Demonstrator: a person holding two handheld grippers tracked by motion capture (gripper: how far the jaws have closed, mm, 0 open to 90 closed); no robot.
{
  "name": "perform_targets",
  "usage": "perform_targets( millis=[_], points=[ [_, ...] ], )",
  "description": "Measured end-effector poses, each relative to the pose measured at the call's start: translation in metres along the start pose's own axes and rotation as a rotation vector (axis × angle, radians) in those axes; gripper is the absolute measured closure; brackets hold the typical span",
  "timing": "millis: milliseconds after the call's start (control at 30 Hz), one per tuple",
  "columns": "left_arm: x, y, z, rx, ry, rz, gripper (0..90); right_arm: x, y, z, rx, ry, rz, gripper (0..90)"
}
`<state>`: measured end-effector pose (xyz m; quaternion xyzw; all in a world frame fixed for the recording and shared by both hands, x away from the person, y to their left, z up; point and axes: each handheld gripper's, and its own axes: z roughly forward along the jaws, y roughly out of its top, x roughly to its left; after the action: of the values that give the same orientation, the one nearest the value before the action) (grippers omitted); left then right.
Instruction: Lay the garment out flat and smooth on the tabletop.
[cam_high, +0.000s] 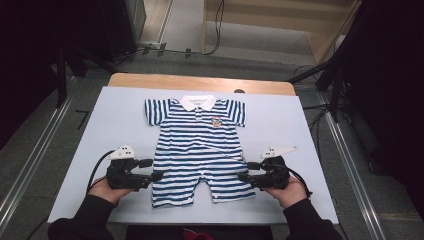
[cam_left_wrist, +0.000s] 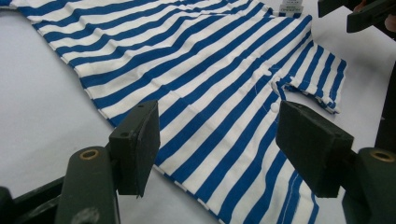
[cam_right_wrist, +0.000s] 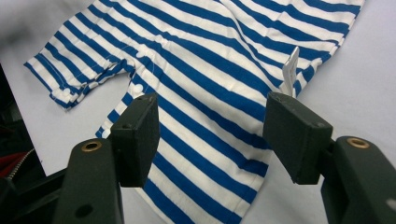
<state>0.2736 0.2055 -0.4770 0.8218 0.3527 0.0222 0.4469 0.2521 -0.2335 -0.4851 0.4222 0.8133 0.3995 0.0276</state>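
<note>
The romper (cam_high: 199, 150) lay flat mid-table (cam_high: 120, 120), collar away from you, long axis running front to back. Your left tongs (cam_high: 154, 169) and right tongs (cam_high: 246, 171) flanked its legs equally, both spread, pinching nothing.

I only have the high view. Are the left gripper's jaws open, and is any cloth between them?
Observer: Open. In the left gripper view the left gripper has its jaws wide apart above the striped romper, with neither pad touching the cloth.
Operator: Right side the same?
Observer: Yes. The right gripper stands open over a leg hem of the romper, with nothing clamped.
Operator: Anything loose near that gripper?
Observer: A small white tag sticks up from the romper's edge just beyond the right-hand jaw in the right gripper view.
</note>
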Motion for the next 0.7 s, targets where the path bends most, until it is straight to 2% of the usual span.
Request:
perform_targets(
  millis=[267,700],
  points=[
    [0.002,-0.007,-0.008,-0.002,0.008,-0.003,31.4,-0.002,-0.009,-0.006,0.011,-0.003,-0.011,33.0],
    [0.006,-0.014,-0.013,0.019,0.01,-0.014,31.3,-0.009,-0.017,-0.011,0.014,-0.006,0.001,32.7]
  ],
)
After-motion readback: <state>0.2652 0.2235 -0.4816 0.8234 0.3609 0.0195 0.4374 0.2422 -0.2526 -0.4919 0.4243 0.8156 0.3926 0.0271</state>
